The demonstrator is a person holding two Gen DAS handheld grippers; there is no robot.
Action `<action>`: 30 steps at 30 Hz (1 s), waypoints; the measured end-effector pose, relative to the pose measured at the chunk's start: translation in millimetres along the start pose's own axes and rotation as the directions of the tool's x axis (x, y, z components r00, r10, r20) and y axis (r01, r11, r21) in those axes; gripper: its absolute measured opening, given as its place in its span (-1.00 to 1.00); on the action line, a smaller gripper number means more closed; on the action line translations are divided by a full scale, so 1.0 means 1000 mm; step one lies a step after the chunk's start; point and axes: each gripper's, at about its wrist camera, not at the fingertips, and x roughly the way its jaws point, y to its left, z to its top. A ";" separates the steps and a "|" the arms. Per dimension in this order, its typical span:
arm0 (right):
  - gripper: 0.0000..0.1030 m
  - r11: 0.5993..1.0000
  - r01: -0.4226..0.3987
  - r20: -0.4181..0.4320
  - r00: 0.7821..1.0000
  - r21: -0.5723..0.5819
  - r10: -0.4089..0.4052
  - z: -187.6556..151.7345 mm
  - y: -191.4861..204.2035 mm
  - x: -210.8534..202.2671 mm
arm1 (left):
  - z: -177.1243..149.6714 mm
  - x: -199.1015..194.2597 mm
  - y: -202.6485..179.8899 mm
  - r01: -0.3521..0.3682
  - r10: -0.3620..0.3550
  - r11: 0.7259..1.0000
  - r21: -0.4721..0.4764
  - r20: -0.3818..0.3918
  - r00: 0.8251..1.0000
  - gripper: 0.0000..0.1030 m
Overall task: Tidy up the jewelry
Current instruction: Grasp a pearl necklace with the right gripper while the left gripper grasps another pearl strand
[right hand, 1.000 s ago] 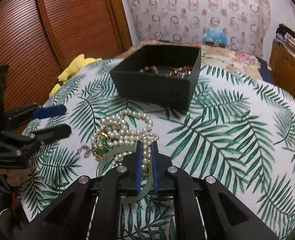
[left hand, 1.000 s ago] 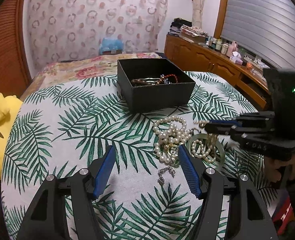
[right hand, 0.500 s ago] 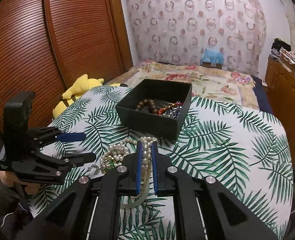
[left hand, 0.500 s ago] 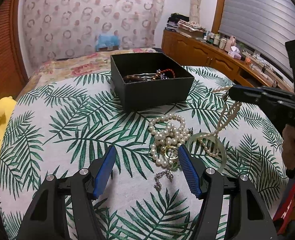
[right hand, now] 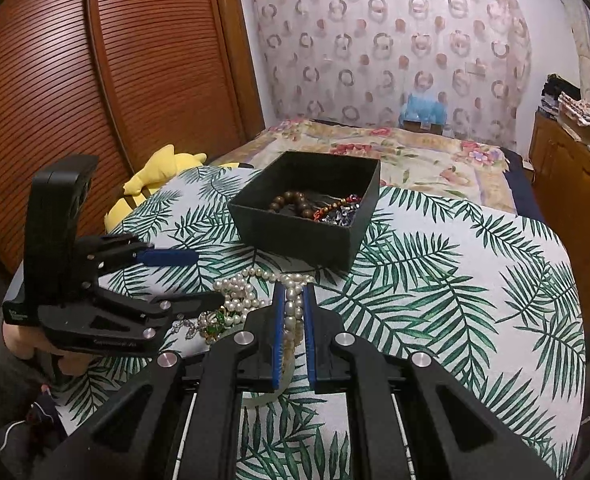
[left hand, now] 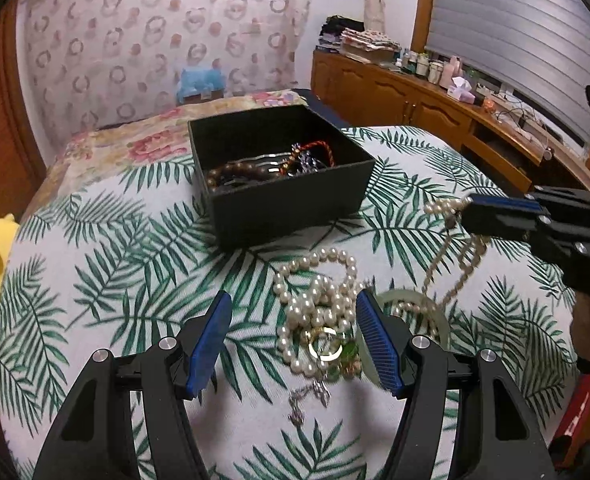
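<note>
My right gripper (right hand: pixel 293 290) is shut on a pearl strand (right hand: pixel 293 316). In the left wrist view the pearl strand (left hand: pixel 453 268) hangs from the right gripper (left hand: pixel 468 214), its lower end trailing onto a pale green bangle (left hand: pixel 435 312). More pearls (left hand: pixel 319 304), a gold and green piece (left hand: pixel 329 350) and a silver chain (left hand: pixel 309 396) lie heaped on the leaf-print cloth. My left gripper (left hand: pixel 293 300) hovers open over that heap, holding nothing. Behind it stands the open black box (left hand: pixel 279 200) with brown beads and red cord inside.
A yellow plush toy (right hand: pixel 155 178) lies off the cloth's left edge. Beyond the box (right hand: pixel 307 216) is a floral bedspread (right hand: pixel 415 152). A wooden sideboard (left hand: pixel 435 108) with bottles runs along the right, and a ribbed wooden door (right hand: pixel 95 80) stands at the left.
The right gripper has risen, lifting the pearl strand off the heap and bangle. The left gripper has moved in toward the heap, which now sits between its fingers.
</note>
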 end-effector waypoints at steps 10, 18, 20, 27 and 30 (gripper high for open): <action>-0.80 1.000 0.002 -0.011 1.000 0.011 -0.002 -0.006 -0.002 0.004 | 0.005 0.020 -0.005 -0.015 0.016 0.999 0.043 -0.041 0.999 -0.23; -0.80 1.000 0.005 -0.019 1.000 0.019 -0.005 -0.007 -0.005 0.006 | 0.009 0.017 -0.007 0.006 -0.005 0.999 0.041 -0.020 1.000 -0.87; -0.80 1.000 0.007 -0.018 1.000 0.020 -0.006 -0.007 -0.005 0.005 | 0.010 0.013 -0.009 0.006 -0.005 0.999 0.048 -0.011 1.000 -0.87; -0.80 1.000 -0.005 0.011 1.000 0.008 0.005 0.002 -0.002 -0.005 | 0.026 -0.023 -0.013 0.024 -0.026 0.999 0.029 0.084 0.996 -0.87; -0.80 1.000 -0.006 0.029 1.000 0.001 0.006 0.008 0.001 -0.013 | 0.036 -0.041 -0.017 0.028 -0.033 0.999 0.039 0.129 0.991 -0.87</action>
